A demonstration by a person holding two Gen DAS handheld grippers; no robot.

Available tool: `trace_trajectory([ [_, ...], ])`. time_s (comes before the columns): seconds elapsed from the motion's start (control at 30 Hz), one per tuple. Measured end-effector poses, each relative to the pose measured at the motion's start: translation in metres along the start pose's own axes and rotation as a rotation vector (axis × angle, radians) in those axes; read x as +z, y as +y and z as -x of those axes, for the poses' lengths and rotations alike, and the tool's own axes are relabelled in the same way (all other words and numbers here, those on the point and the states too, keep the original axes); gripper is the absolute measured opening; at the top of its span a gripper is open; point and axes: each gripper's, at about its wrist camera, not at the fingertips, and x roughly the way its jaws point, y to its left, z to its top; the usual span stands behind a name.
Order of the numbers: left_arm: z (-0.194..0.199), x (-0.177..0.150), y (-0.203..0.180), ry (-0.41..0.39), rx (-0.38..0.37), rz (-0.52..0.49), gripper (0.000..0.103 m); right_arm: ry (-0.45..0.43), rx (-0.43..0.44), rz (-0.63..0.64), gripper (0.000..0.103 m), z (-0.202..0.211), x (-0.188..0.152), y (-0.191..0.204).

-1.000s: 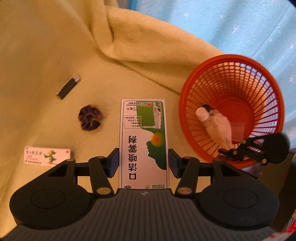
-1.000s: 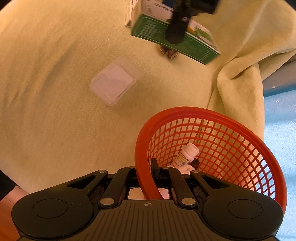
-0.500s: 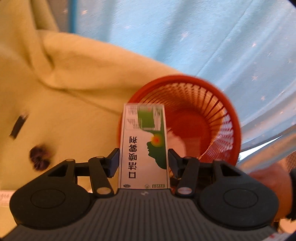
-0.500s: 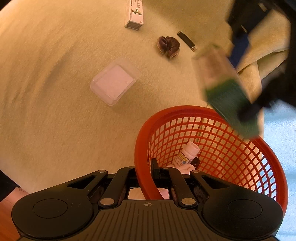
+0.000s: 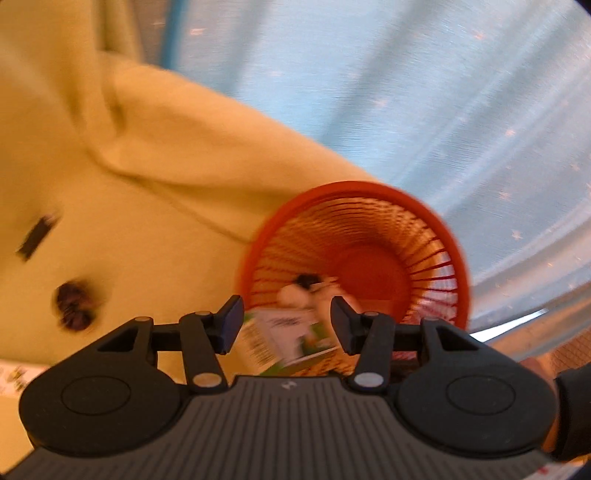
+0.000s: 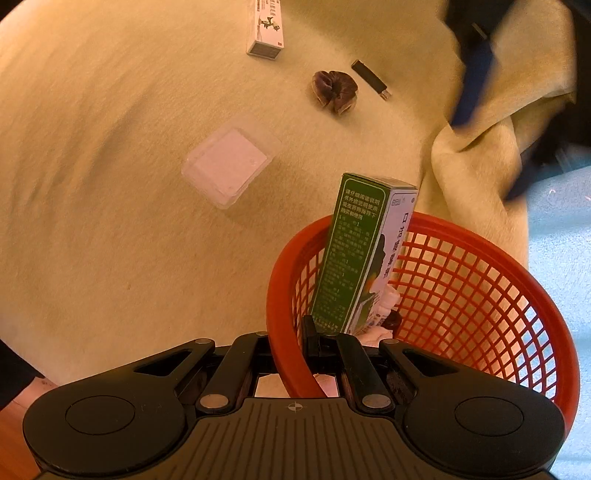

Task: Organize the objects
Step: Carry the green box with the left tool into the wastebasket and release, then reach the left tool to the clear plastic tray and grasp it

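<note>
— Box (image 6: 360, 254): where do we find it, and what's printed on it?
— We see the green and white box standing on end inside the red basket (image 6: 480, 295), leaning on the near rim. Its green side carries columns of white Chinese text, too small for us to read; big characters run down the white face.
— And our tools?
— Our left tool (image 5: 286, 323) is spread open above the basket, the box blurred beneath it, touching neither finger. Our right tool (image 6: 291, 343) is clamped on the basket's rim.
— Anything else lettered?
— A small white carton (image 6: 265, 29) on the yellow blanket (image 6: 110, 184), print illegible. Beside it: a clear plastic case (image 6: 228, 166), a dark scrunchie (image 6: 334, 90), a black stick (image 6: 370, 78).
</note>
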Motion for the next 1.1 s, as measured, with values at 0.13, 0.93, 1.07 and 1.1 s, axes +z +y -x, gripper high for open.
trace_trajectory([
  [0.13,0.014,-0.016,0.032,-0.01,0.08,0.073,0.046,0.002,0.002,-0.001,0.001,0.0,0.0,0.001],
  [0.93,0.001,-0.114,0.081,0.064,0.208,-0.175,0.091,0.014,-0.004,0.022,0.001,-0.002,0.002,0.0],
  [1.07,-0.021,-0.122,0.069,0.076,0.188,-0.324,0.093,0.011,-0.009,0.028,0.001,-0.002,0.002,0.001],
  [1.1,-0.027,-0.124,0.068,0.079,0.181,-0.342,0.093,0.01,-0.01,0.027,0.001,-0.003,0.001,0.001],
])
